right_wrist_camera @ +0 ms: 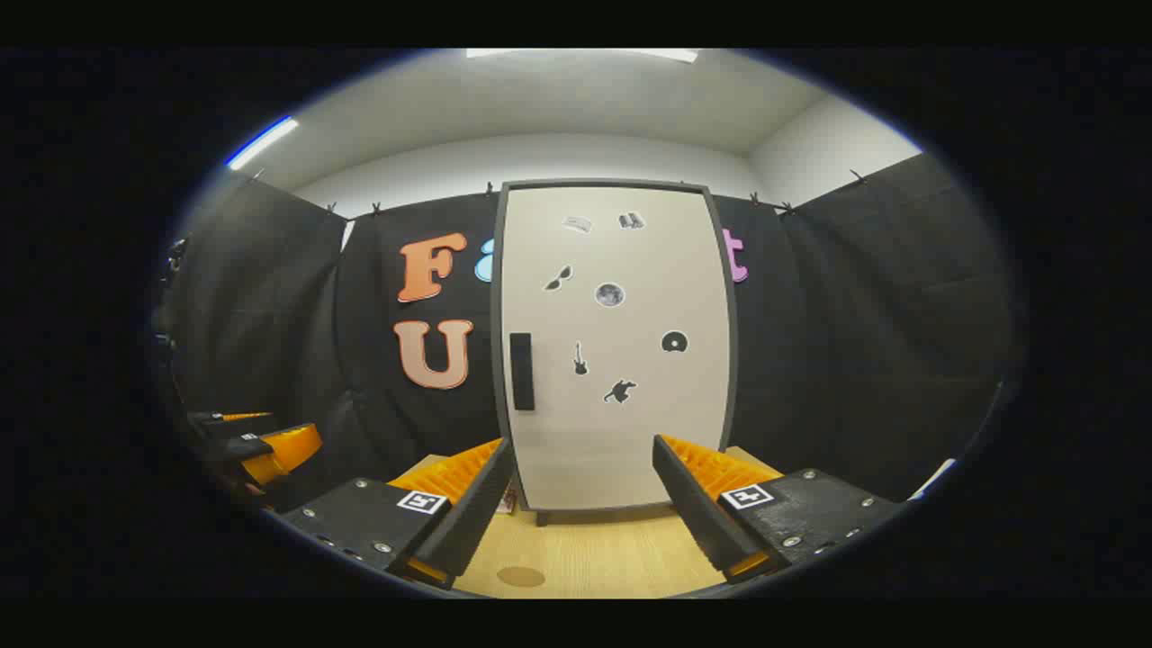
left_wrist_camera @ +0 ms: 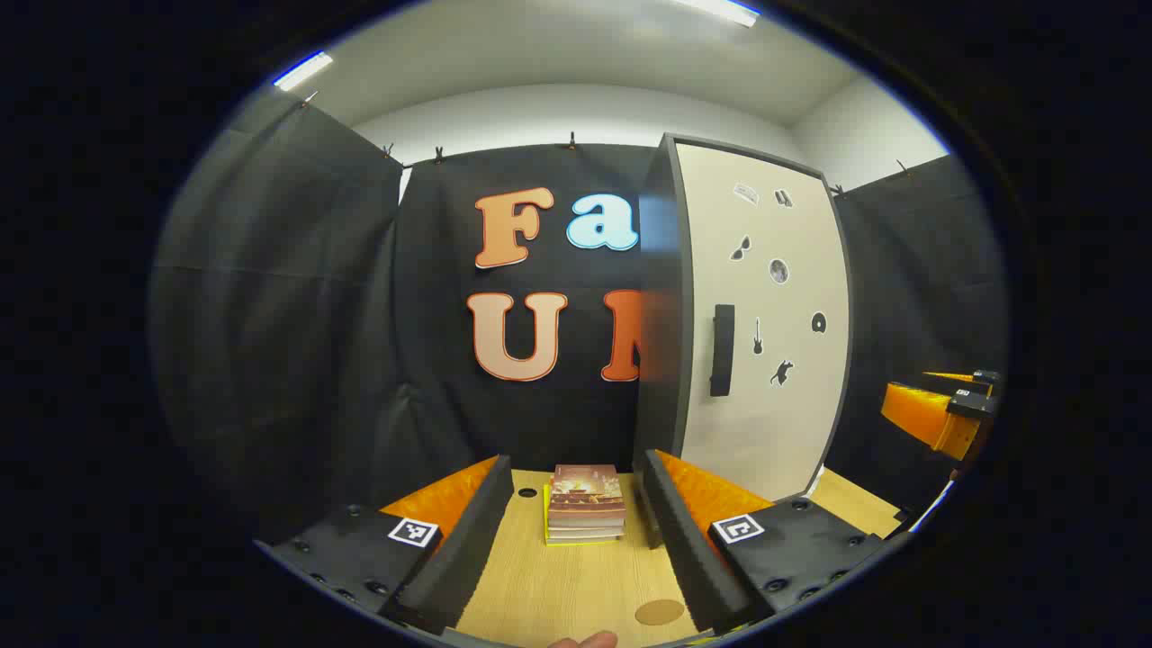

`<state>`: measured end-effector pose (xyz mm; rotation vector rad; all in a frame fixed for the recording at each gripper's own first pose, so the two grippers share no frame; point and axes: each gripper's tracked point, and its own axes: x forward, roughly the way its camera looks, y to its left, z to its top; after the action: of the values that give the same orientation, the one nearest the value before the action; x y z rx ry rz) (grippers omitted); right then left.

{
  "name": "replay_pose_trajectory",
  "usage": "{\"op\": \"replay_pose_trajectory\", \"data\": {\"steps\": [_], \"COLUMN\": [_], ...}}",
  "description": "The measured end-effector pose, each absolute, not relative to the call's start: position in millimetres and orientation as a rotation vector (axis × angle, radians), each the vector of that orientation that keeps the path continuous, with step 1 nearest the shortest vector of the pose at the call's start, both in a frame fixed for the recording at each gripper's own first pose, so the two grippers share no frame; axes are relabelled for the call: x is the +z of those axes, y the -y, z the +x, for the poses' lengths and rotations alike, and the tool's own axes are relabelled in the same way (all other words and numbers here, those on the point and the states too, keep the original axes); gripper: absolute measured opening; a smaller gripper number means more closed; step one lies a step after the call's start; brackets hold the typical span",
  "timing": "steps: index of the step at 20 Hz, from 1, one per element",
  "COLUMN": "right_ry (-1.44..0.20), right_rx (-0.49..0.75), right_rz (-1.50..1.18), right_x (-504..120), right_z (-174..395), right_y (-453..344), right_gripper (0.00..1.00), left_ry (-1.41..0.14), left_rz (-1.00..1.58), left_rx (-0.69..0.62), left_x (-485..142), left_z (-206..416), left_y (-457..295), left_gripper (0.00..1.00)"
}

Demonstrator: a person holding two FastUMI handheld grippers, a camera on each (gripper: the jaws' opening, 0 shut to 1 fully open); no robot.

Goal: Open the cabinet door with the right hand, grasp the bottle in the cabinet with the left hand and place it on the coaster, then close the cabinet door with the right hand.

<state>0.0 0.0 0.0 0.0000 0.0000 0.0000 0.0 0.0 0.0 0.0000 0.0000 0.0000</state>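
A: Where does the handle (right_wrist_camera: 521, 371) sit from the right claw (right_wrist_camera: 583, 504)?

B: Up and a little left of it, an upright bar on the left edge of the cabinet door (right_wrist_camera: 621, 360), which is shut. The right claw is spread, empty, facing the door.

A: And the left claw (left_wrist_camera: 576, 531)?

B: Spread too, empty, left of the cabinet beside some books (left_wrist_camera: 585, 504). The coaster (left_wrist_camera: 660, 612) lies on the counter (left_wrist_camera: 576, 585) in front of the cabinet. The bottle is presumably inside.
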Motion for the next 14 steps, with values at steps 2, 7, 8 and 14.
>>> {"op": "replay_pose_trajectory", "data": {"steps": [2, 7, 8, 14], "right_ry": [-0.003, 0.009, 0.008, 0.000], "right_rx": [-0.009, -0.009, -0.012, -0.005], "right_rz": [-0.017, -0.031, -0.032, -0.025], "right_x": [-1.3, 7.3, 6.2, 5.8], "right_z": [1.4, 3.4, 3.4, 8.1], "right_y": [1.8, -1.9, -1.3, -5.0], "right_gripper": [0.95, 0.95, 0.95, 0.95], "left_ry": [0.003, -0.016, -0.020, -0.021], "left_rz": [0.011, -0.002, -0.003, 0.001], "left_rx": [-0.006, 0.007, 0.011, 0.025], "left_x": [-0.4, -6.9, -7.8, -8.6], "left_z": [1.2, 3.7, 3.5, 8.8], "left_y": [1.9, -5.0, -7.6, -14.7], "left_gripper": [0.95, 0.95, 0.95, 0.95]}}
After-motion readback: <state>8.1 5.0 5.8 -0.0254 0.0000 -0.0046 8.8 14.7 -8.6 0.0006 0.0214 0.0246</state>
